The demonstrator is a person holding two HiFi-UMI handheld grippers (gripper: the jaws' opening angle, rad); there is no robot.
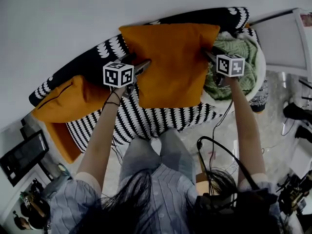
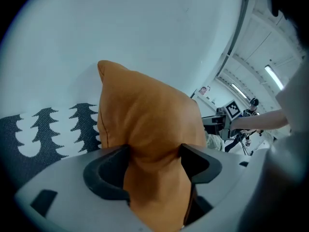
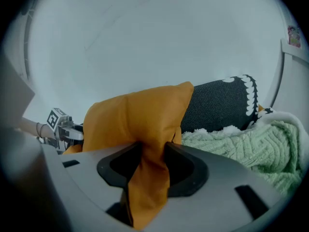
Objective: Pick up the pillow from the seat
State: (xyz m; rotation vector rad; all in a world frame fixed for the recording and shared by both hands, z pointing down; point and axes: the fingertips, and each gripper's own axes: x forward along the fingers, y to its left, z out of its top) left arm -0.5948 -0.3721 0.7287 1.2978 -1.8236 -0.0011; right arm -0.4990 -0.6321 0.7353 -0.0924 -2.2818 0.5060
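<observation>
Patterned seat [image 1: 141, 118] carries the orange pillow [image 1: 170, 62], which spans between both grippers. Left gripper [image 2: 154, 153]: jaws wide, biting the pillow's thick edge. Right gripper [image 3: 153, 151]: jaws narrower, pinching only a thin fold. Suggest a deeper right bite, then lifting both together, level, or the fold may slip.
</observation>
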